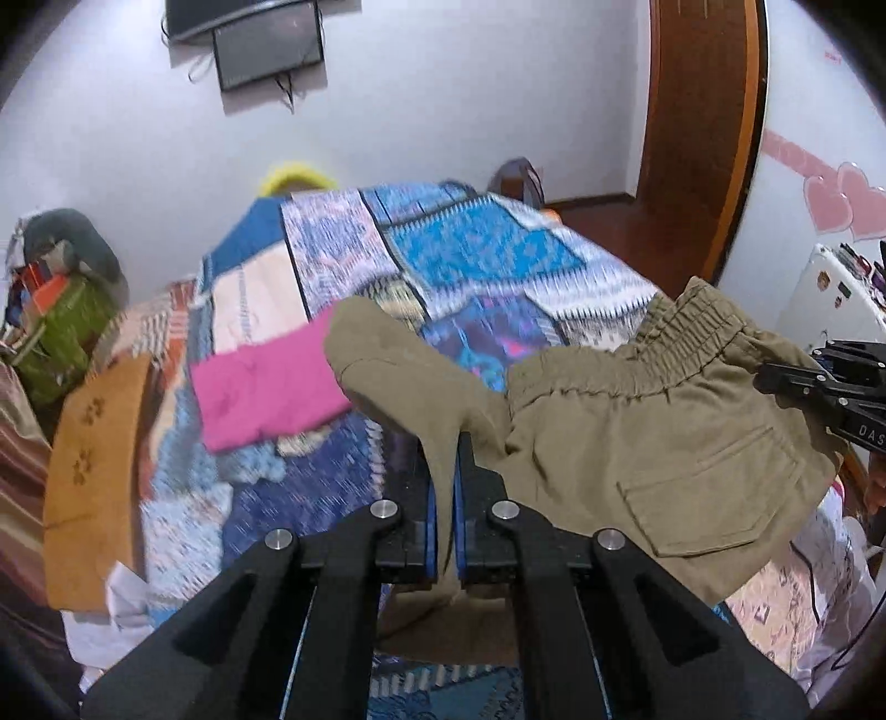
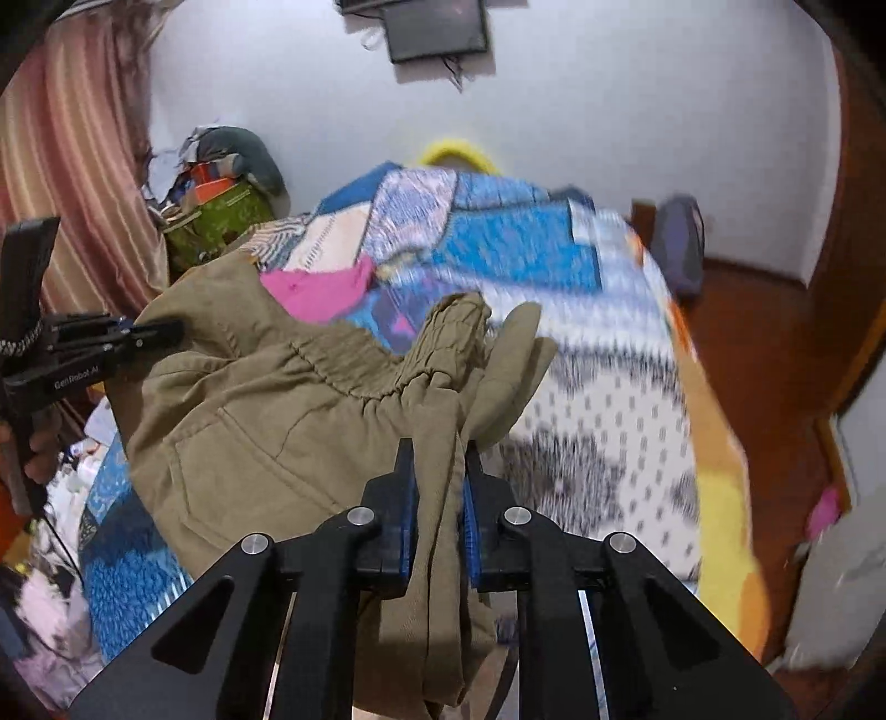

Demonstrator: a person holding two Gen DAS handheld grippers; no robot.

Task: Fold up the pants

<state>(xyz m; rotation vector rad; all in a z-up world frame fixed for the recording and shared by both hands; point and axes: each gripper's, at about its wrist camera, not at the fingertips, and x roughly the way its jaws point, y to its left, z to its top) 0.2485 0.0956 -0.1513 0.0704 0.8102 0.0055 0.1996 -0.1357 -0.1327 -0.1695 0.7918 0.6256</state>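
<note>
While you hold the olive pants (image 1: 637,437) up off the bed (image 1: 487,260), both tools are gripping them. Your left gripper (image 1: 446,487) has its jaws pressed nearly together on a fold of the olive cloth that runs down between the blue pads; your right gripper (image 2: 437,498) is clamped the same way on a thicker bunch of the fabric.

The only container you can make out is a green bag (image 2: 221,219) by the wall at the far left corner of the bed, with orange and dark items sticking out of its top; what they are is too blurred to tell.

The elastic waistband (image 1: 681,343) stretches between your two tools, with a back pocket (image 1: 714,487) facing the left camera. A pink garment (image 1: 271,387) lies flat on the patchwork bedspread beyond the pants, and an orange-brown cloth (image 1: 94,482) sits near the bed's left edge. To the right, the bed's edge drops to a dark wooden floor (image 2: 775,354) with open room alongside.

White walls surround the bed, a dark screen (image 1: 266,47) hangs on the far wall, a wooden door (image 1: 698,111) stands to the right, and a striped curtain (image 2: 72,144) hangs on the left.
</note>
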